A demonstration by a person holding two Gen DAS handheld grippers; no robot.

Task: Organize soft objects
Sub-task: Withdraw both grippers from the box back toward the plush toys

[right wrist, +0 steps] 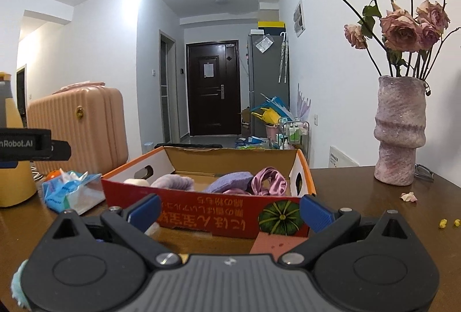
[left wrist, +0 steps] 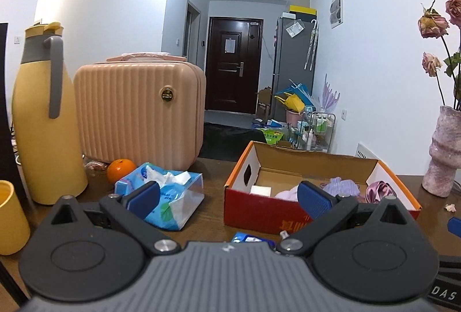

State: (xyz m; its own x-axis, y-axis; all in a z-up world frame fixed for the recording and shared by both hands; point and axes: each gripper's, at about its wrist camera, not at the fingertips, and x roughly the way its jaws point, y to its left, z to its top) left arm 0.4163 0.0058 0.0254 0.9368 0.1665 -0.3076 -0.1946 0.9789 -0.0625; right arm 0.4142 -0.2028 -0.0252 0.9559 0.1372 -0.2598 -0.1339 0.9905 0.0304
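Cardboard box (right wrist: 207,204) w/ purple cloths (right wrist: 230,182), pink satin scrunchie (right wrist: 269,181).

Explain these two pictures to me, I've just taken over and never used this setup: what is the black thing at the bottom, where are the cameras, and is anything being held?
Each picture comes from a camera mounted on a hand-held gripper, looking forward along its two blue-tipped fingers. The black shape at the bottom is the gripper itself. The left gripper and the right gripper are both open and hold nothing. On the brown table stands a red cardboard box with soft purple and pink cloth items already inside. Left of it lie a blue tissue pack and an orange, behind them a pink case and a yellow jug. A vase of dried roses stands on the right.
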